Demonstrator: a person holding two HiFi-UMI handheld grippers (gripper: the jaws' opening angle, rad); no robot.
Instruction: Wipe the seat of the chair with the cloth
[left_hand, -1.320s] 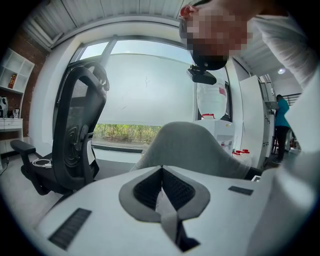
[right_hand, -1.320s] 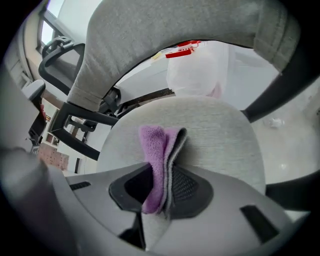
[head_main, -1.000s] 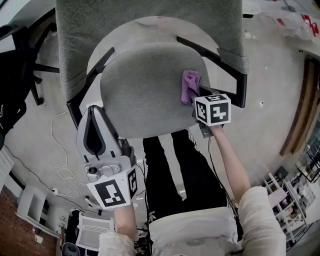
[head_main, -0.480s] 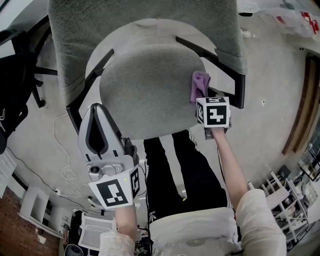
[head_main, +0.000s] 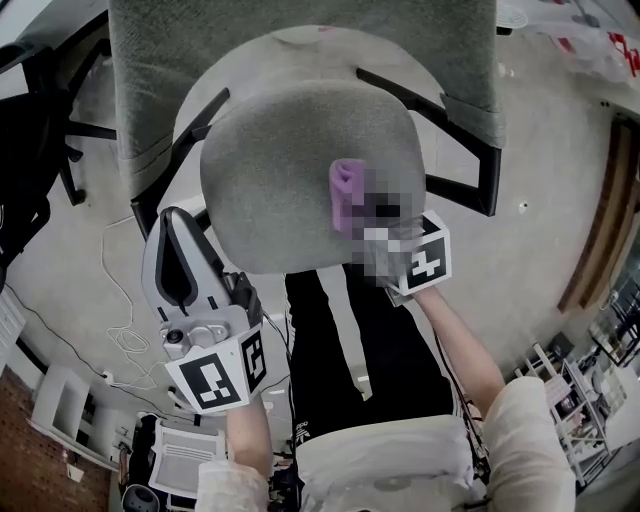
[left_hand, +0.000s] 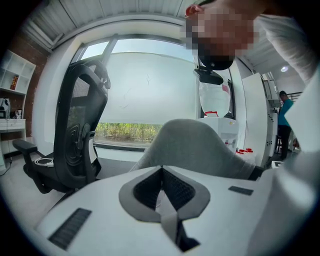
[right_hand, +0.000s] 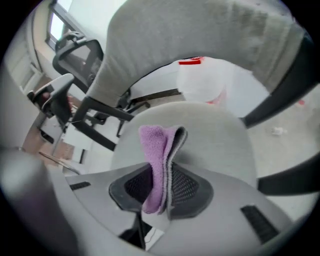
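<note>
Chair seat (head_main: 280, 165) is taking the wipe, left gripper (left_hand: 162, 187) idling closed and empty off its front-left corner, right gripper (right_hand: 161, 190) pinching the folded purple cloth (right_hand: 159, 145) over its right side, where upholstery drag could be tugging it loose.

Black office chair (left_hand: 75, 130) off to my left, standing before the window (left_hand: 150, 85), blind down. White shelf (left_hand: 12, 75) sits against the brick wall (left_hand: 22, 47). Looking down, a thin white cable (head_main: 112, 300) trails over the grey floor (head_main: 540, 150). White bags (head_main: 588, 38) with red print lie far right. Someone in teal (left_hand: 285, 107) stands well back.
</note>
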